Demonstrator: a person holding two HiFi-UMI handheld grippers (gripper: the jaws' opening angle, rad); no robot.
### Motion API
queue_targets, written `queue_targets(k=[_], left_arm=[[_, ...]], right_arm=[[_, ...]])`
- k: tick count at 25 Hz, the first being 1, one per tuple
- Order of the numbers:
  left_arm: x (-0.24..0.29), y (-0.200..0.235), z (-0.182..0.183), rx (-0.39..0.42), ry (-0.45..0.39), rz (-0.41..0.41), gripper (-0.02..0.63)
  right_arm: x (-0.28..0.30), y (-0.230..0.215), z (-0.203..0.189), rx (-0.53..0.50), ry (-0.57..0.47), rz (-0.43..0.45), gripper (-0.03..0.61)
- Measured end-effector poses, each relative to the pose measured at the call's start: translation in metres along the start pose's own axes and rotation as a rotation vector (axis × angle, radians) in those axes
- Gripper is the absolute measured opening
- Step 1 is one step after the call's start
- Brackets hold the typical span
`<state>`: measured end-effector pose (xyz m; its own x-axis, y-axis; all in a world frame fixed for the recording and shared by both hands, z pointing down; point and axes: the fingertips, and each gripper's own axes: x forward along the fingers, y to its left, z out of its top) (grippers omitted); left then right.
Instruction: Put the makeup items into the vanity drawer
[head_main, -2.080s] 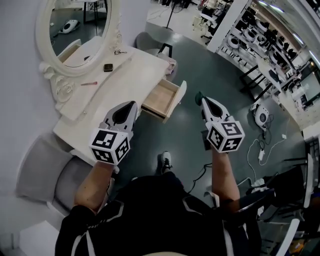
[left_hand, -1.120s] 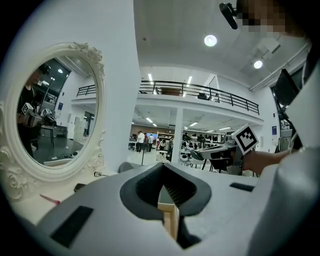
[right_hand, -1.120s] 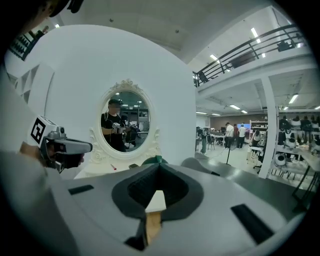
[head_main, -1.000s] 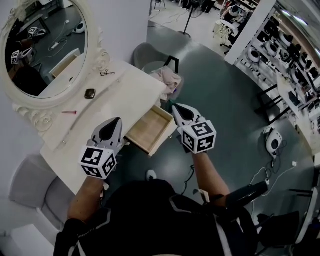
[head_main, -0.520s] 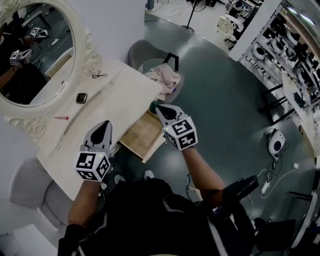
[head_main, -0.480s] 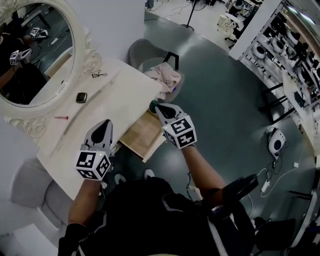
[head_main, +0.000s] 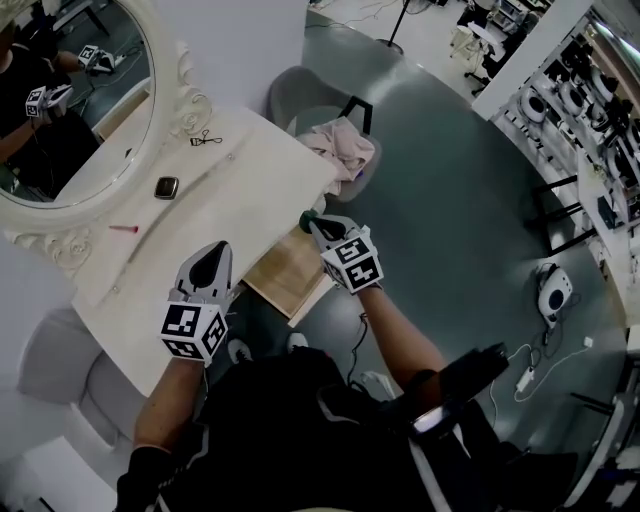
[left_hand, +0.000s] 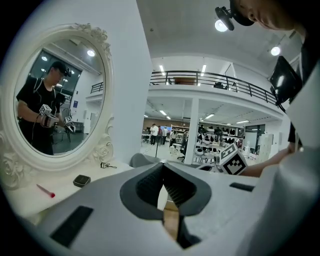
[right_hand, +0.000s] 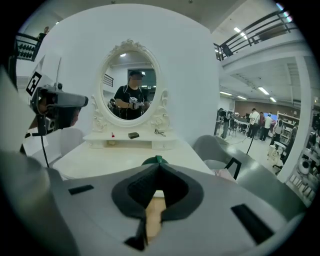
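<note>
The white vanity table (head_main: 240, 185) has its wooden drawer (head_main: 283, 280) pulled open at the front. My right gripper (head_main: 312, 222) hangs over the drawer's far right corner, shut on a small dark green item (head_main: 306, 217) that pokes out at its tip (right_hand: 157, 161). To the drawer's left, my left gripper (head_main: 211, 250) is over the tabletop, jaws shut and empty (left_hand: 162, 171). On the shelf under the mirror lie a dark compact (head_main: 166, 187), a red stick (head_main: 124, 229) and an eyelash curler (head_main: 205, 139).
An oval mirror (head_main: 60, 110) in a white frame stands at the table's back. A grey chair with a pink cloth (head_main: 340, 150) sits at the table's right end. Another grey chair (head_main: 70, 370) is at the near left. Cables lie on the floor to the right.
My right gripper has swung left from over the floor to the drawer, still holding the green item. The left gripper stays over the tabletop. The head view has turned toward the vanity.
</note>
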<state>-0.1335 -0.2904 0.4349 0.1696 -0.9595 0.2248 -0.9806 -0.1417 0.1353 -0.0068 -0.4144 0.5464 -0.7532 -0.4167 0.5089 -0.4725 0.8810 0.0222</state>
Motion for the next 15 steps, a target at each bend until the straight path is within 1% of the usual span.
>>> queue_targets(k=[4,7,12,15], left_arm=[[0.004,0.007,-0.012,-0.029,0.017,0.036,0.003],[0.006,0.013,-0.023,-0.059,0.029,0.054,0.003],[0.006,0.013,-0.037,-0.065,0.041,0.069,0.003],[0.01,0.016,-0.043,-0.064,0.04,0.094,0.003]], right_arm=[[0.022,0.005,-0.027,-0.046,0.056,0.04,0.005],[0.037,0.008,-0.049,-0.058,0.099,0.067,0.005],[0.054,0.013,-0.087,-0.086,0.168,0.099,0.006],[0.063,0.008,-0.101,-0.106,0.194,0.11,0.005]])
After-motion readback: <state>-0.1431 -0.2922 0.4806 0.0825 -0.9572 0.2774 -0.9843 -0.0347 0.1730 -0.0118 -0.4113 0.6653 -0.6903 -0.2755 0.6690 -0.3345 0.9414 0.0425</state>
